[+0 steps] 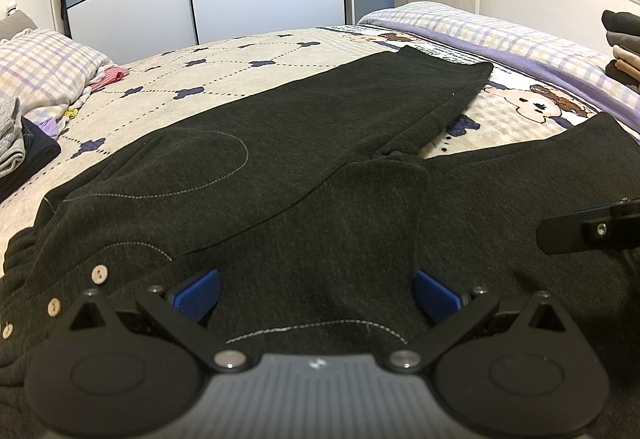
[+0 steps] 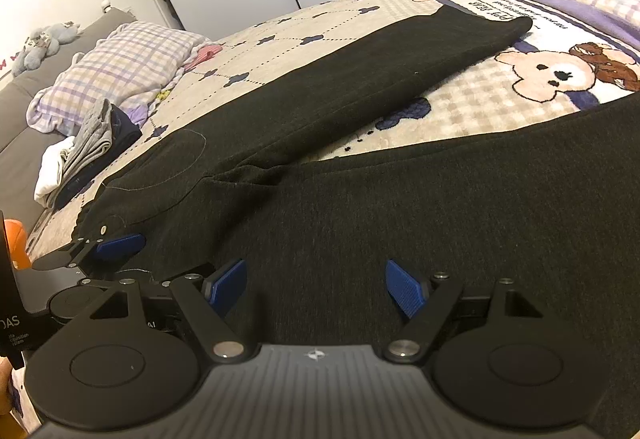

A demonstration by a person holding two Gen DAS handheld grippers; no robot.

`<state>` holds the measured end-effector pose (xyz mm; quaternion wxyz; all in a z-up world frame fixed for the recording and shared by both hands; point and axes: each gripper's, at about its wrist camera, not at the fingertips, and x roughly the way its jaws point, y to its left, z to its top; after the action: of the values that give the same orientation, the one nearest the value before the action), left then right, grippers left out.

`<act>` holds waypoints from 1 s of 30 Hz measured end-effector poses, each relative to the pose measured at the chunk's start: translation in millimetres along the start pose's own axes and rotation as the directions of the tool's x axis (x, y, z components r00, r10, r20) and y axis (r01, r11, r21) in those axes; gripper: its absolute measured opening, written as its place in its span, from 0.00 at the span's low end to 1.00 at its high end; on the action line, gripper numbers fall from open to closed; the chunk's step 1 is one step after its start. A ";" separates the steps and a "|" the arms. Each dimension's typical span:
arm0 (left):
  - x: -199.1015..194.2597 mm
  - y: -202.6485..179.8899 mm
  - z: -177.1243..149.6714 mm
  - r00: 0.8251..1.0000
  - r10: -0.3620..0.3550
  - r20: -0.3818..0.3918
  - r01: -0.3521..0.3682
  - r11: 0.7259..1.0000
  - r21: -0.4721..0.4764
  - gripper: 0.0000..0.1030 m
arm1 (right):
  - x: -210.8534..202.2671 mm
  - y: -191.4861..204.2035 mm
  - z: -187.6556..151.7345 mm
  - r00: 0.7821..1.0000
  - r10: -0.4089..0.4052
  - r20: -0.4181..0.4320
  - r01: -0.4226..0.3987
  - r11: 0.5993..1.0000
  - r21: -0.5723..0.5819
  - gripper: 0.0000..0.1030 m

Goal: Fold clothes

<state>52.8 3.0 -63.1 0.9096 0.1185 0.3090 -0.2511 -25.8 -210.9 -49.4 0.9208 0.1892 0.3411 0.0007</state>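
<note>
I hold both my left gripper (image 1: 316, 293) and right gripper (image 2: 316, 289) wide open and empty above the dark trousers (image 1: 304, 159), lower centre of frame.

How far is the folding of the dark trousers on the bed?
Done: the dark trousers lie spread flat on the bed, legs apart, and folded clothes already sit by the pillow. In hand: nothing yet; the left gripper and right gripper are both open over the waist end, gripping no cloth. Left: every fold of these trousers.
</note>
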 end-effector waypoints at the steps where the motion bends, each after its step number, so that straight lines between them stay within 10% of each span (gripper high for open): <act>1: 0.0 0.1 0.0 1.000 0.000 0.000 0.000 1.000 0.000 1.00 | 0.4 0.6 0.2 1.000 0.000 -0.001 0.000 1.000 0.002 0.77; 30: -0.1 -0.1 0.1 1.000 0.000 0.000 0.000 1.000 0.000 1.00 | 0.3 2.6 -1.1 1.000 -0.001 -0.005 0.001 1.000 -0.002 0.77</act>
<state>52.8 2.9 -63.0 0.9096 0.1185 0.3090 -0.2511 -25.9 -208.1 -49.4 0.9202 0.1882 0.3433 0.0008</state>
